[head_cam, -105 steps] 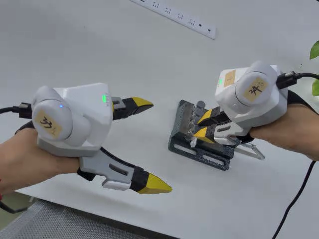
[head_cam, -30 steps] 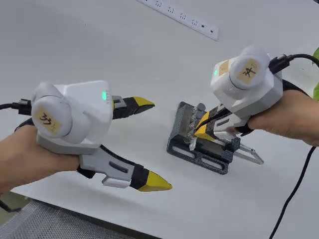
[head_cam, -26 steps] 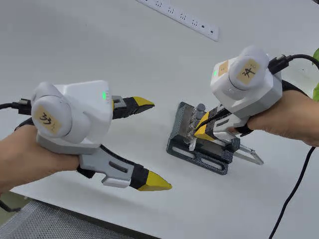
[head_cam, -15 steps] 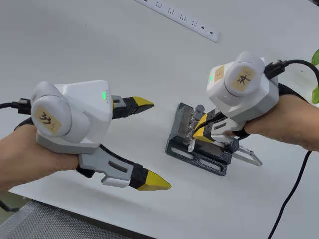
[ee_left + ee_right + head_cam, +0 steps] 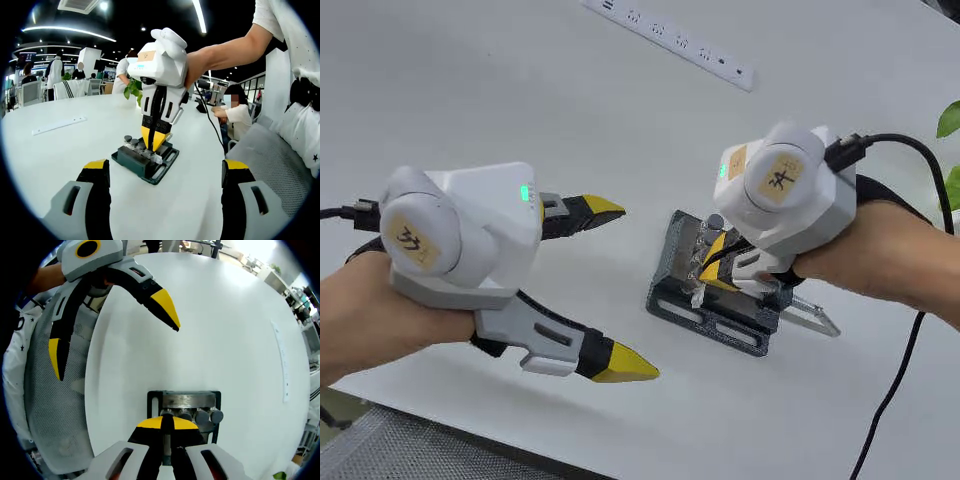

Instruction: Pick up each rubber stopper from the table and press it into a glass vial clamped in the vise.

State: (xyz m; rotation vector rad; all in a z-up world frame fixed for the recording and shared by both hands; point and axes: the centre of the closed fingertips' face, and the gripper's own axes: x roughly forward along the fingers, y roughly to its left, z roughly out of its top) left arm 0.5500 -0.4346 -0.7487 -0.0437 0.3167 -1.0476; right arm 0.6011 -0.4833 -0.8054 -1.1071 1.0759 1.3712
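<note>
The white table spreads under both your hands, with a power strip lying at its far edge. Your left gripper hovers above bare tabletop, well apart from the work, its yellow-tipped jaws spread wide and holding nothing. Your right gripper points steeply down onto the vise, which sits on the table between the two grippers. Its jaws are closed tip to tip, right over the row of glass vials clamped upright in the vise. You cannot tell whether a stopper is pinched between those tips. Beside the tips, on the side away from you, grey rubber stoppers already sit in the mouths of the neighbouring vials.
</note>
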